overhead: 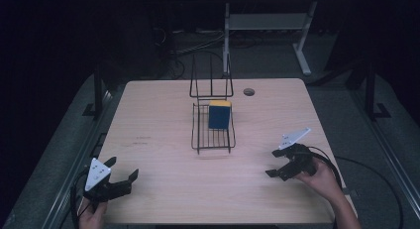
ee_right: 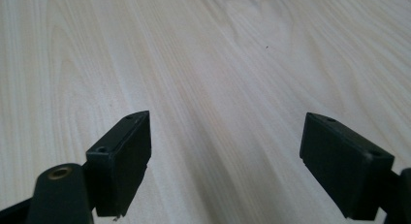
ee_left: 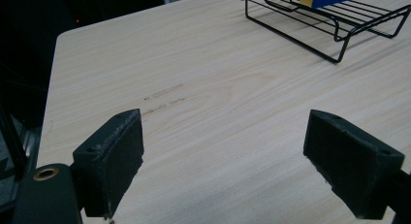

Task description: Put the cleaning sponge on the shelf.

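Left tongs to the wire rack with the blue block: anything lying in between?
Nothing: bare tabletop lies between the left tongs and the wire rack, seen in the left gripper view.

Overhead light is falling on the desk point(overhead: 163, 140), leaving the surrounding room sinking into near-black. The rack point(overhead: 213, 127) is casting only faint shadows. In both gripper views the near black pads are blurring slightly; wood grain is staying sharp.

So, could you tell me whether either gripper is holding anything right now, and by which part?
Nothing is held. The left gripper and right gripper are both open over bare table, apart from the sponge.
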Demonstrator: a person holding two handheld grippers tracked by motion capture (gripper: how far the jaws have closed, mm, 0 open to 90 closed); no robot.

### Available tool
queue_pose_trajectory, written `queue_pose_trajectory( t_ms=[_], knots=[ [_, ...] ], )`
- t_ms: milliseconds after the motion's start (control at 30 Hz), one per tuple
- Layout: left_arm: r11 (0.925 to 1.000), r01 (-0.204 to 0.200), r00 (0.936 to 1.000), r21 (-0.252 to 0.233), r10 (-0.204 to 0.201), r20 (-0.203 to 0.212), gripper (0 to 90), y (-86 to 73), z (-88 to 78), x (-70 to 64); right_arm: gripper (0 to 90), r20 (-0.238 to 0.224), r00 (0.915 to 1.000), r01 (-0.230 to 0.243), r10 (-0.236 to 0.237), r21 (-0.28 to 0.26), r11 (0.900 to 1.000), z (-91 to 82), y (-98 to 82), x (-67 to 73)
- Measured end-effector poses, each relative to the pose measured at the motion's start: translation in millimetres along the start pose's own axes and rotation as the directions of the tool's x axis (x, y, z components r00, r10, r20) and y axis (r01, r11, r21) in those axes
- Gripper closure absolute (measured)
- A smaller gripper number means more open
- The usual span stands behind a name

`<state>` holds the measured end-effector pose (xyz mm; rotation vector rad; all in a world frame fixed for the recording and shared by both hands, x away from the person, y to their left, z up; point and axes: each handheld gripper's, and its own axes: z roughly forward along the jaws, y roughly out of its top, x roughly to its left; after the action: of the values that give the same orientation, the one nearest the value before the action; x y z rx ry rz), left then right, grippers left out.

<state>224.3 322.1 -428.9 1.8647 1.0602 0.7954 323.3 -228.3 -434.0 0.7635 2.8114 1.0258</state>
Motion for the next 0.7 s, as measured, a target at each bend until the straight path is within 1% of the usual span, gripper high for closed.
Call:
queue_pose_trajectory(
  t_ms=[100,333,533,700],
  knots=[
    [1.0,0.0,1.0,-0.001,0.0,-0.002,13.9,0.0,0.1,0.1,18.6,0.004,1.0,0.006,-0.006,-0.004,1.0,-0.8,-1.6,3.2],
    [1.0,0.0,1.0,0.0,0.0,-0.001,13.9,-0.1,-0.3,0.2,18.7,0.004,1.0,0.001,-0.001,-0.007,1.0,-0.7,-8.2,7.9],
    [1.0,0.002,1.0,-0.002,-0.002,-0.002,13.9,-0.2,-0.2,-0.2,18.6,0.011,0.9999,-0.008,0.008,-0.041,0.999,-4.1,-16.4,13.3],
    [1.0,-0.001,1.0,-0.003,0.001,0.0,13.9,0.0,0.0,-0.2,18.6,0.017,0.9996,-0.021,0.022,-0.052,0.998,-6.6,-23.0,14.1]
  ],
)
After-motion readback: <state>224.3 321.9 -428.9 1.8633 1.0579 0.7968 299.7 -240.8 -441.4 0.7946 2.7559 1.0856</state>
